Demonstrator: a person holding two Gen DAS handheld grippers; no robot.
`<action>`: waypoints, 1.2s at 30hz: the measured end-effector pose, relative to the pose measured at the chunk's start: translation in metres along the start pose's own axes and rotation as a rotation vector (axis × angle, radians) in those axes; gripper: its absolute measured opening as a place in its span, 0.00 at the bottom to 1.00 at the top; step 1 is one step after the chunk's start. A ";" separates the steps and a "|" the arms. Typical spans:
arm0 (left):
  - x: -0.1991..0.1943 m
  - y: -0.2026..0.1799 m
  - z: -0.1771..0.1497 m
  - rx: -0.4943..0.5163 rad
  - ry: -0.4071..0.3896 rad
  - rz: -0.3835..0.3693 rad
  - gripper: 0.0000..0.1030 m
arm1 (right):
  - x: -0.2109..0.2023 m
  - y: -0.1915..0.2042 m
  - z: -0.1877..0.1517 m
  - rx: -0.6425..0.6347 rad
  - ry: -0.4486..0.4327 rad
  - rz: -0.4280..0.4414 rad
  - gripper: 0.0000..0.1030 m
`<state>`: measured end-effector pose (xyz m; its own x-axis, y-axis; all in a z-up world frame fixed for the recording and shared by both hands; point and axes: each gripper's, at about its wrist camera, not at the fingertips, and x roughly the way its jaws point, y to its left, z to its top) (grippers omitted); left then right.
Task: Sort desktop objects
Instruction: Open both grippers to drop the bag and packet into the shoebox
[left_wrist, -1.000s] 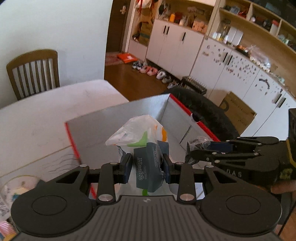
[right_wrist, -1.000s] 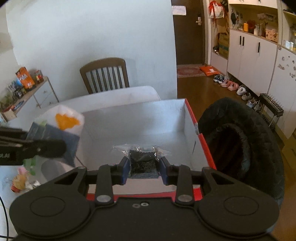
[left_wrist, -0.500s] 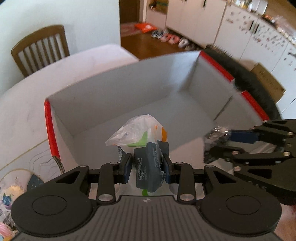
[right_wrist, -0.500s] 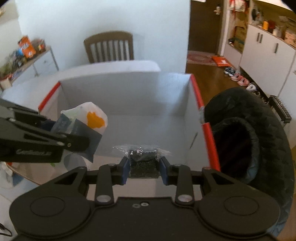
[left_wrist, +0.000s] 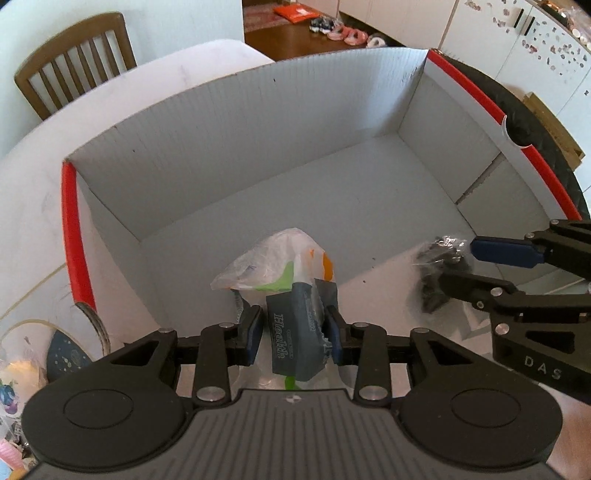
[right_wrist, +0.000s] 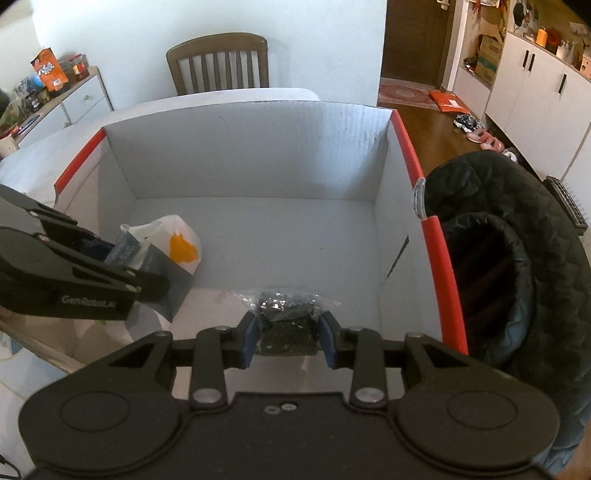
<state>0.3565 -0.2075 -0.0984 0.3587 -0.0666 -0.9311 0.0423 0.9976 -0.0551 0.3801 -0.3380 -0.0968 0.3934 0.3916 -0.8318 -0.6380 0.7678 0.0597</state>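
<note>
A white cardboard box (left_wrist: 258, 110) with red rims stands open on the table; it also shows in the right wrist view (right_wrist: 258, 147). My left gripper (left_wrist: 293, 328) is shut on a grey packet in a clear plastic bag (left_wrist: 291, 280) and holds it over the box's near left part. My right gripper (right_wrist: 288, 332) is shut on a clear bag of small black parts (right_wrist: 284, 317) and holds it over the box's near right part. Each gripper shows in the other's view: the right gripper (left_wrist: 461, 266) and the left gripper (right_wrist: 122, 266).
A wooden chair (right_wrist: 218, 62) stands behind the white table (left_wrist: 37, 155). A black quilted jacket (right_wrist: 517, 258) hangs right of the box. Small colourful items (left_wrist: 22, 369) lie on the table at the box's left. Cabinets (right_wrist: 535, 92) line the right wall.
Both grippers have moved forward and tilted down with their bags, from in front of the box to over its inside. Both grips are unchanged.
</note>
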 end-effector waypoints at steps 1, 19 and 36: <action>0.000 0.001 0.000 -0.004 0.003 0.000 0.35 | 0.000 -0.001 0.000 0.001 0.000 0.008 0.36; -0.047 0.000 -0.014 -0.039 -0.135 -0.093 0.51 | -0.041 0.004 0.006 -0.041 -0.120 0.056 0.69; -0.144 0.050 -0.085 -0.173 -0.367 -0.113 0.53 | -0.098 0.037 -0.004 0.018 -0.198 0.139 0.69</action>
<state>0.2276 -0.1464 0.0023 0.6705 -0.1475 -0.7271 -0.0457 0.9700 -0.2389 0.3150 -0.3496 -0.0156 0.4260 0.5844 -0.6907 -0.6836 0.7080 0.1775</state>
